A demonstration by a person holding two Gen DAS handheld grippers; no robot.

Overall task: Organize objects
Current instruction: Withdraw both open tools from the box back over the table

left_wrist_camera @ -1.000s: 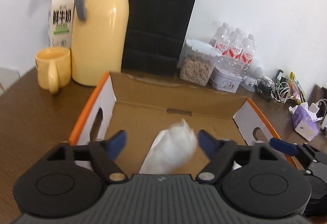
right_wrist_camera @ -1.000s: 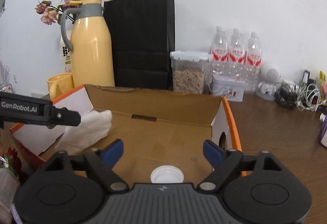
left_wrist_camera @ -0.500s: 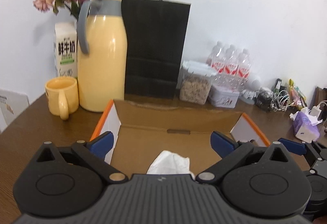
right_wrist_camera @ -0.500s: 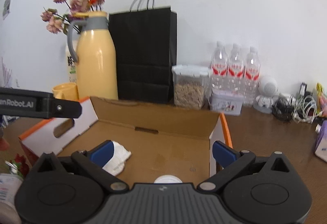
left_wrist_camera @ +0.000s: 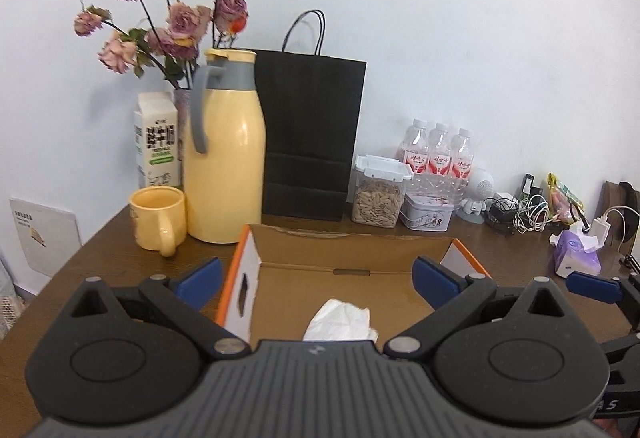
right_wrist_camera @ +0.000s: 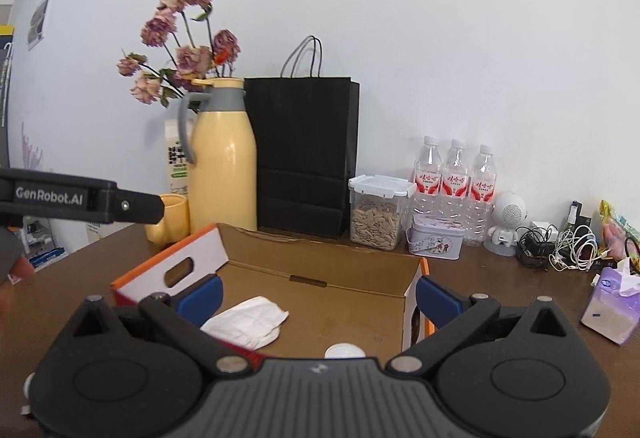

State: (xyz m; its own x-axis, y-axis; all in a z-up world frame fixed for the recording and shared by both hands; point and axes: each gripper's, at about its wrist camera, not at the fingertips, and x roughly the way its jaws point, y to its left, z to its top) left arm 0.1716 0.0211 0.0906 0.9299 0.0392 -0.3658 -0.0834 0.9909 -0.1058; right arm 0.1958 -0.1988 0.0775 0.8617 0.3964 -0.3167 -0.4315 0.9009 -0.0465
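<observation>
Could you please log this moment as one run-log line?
left gripper: open, empty | right gripper: open, empty | tissue: in cardboard box

1. A plain pale wall (left_wrist_camera: 440, 18) is filling the upper half of both views, lying evenly lit.
2. A dark brown wooden table (right_wrist_camera: 500, 286) is stretching across the lower part of the frame, running up against that wall.
3. At the far left edge of the right wrist view, a small framed opening (right_wrist_camera: 39, 18) is sitting high on the wall.
4. A white sheet (left_wrist_camera: 44, 234) is leaning at lower left.
</observation>
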